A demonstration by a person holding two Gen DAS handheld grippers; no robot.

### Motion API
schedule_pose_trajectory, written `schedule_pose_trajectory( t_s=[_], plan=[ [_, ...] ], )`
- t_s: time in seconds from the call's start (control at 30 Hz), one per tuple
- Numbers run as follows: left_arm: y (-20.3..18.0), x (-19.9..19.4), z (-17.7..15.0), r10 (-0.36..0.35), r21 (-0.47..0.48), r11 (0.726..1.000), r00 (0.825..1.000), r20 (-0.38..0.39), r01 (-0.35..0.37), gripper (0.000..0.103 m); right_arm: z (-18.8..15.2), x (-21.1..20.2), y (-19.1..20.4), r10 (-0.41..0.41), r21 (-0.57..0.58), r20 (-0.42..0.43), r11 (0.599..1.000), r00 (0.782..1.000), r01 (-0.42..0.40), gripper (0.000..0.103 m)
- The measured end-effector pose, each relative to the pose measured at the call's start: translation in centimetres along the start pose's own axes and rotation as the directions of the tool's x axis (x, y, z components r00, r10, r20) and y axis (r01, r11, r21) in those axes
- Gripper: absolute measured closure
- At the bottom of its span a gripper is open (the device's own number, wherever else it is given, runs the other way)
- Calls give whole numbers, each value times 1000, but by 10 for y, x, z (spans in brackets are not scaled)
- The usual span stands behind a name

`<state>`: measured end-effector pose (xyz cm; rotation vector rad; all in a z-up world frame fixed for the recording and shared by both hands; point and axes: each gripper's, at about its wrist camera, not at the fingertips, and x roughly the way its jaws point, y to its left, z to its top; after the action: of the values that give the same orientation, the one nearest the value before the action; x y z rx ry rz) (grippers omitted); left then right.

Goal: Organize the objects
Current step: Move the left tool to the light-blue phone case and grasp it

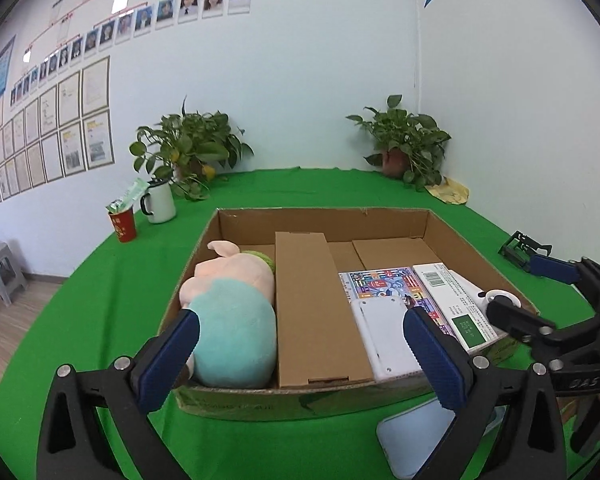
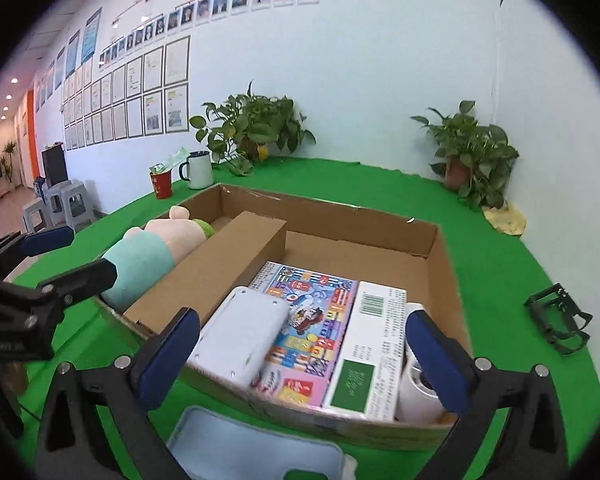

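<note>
A shallow cardboard tray (image 1: 320,216) (image 2: 448,264) stands on the green table. It holds a plush toy (image 1: 232,312) (image 2: 152,248), a long brown box (image 1: 312,308) (image 2: 216,268), a white device (image 1: 384,336) (image 2: 244,332), a colourful book (image 1: 384,280) (image 2: 316,320), a white-and-green box (image 1: 456,300) (image 2: 368,356) and a white round object (image 2: 416,392). My left gripper (image 1: 300,356) is open and empty, just in front of the tray's near wall. My right gripper (image 2: 304,356) is open and empty over the tray's near corner. A pale blue flat object (image 1: 416,436) (image 2: 256,448) lies on the table before the tray.
A white mug (image 1: 160,200) (image 2: 198,170) and a red cup (image 1: 123,224) (image 2: 161,184) stand at the back left. Two potted plants (image 1: 188,148) (image 1: 404,148) stand by the wall. A black frame (image 2: 560,320) lies right of the tray. Stools (image 2: 60,208) stand off the table's left.
</note>
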<state>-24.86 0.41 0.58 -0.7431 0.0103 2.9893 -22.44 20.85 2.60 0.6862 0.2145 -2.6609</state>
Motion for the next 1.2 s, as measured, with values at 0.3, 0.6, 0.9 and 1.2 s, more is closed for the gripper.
schedule_pose_trajectory(
  t_s=[0.3,0.6,0.9,1.2],
  plan=[
    [-8,-2,-47,-124,-50,992,964,-234,116,0,-50,-25,-32,138,160,-123,980,983,-117,1],
    [-40,34,-91,-226,-98,974,898,-377,204,21,-98,20,-52,106,275,-329,961,938,-12,28],
    [-56,65,-110,-235,-102,972,846,-479,213,71,-106,26,-34,64,200,-383,980,922,15,82],
    [-54,75,-106,-210,-90,978,859,-467,190,81,-130,-14,-11,114,227,-380,973,918,-27,73]
  ],
)
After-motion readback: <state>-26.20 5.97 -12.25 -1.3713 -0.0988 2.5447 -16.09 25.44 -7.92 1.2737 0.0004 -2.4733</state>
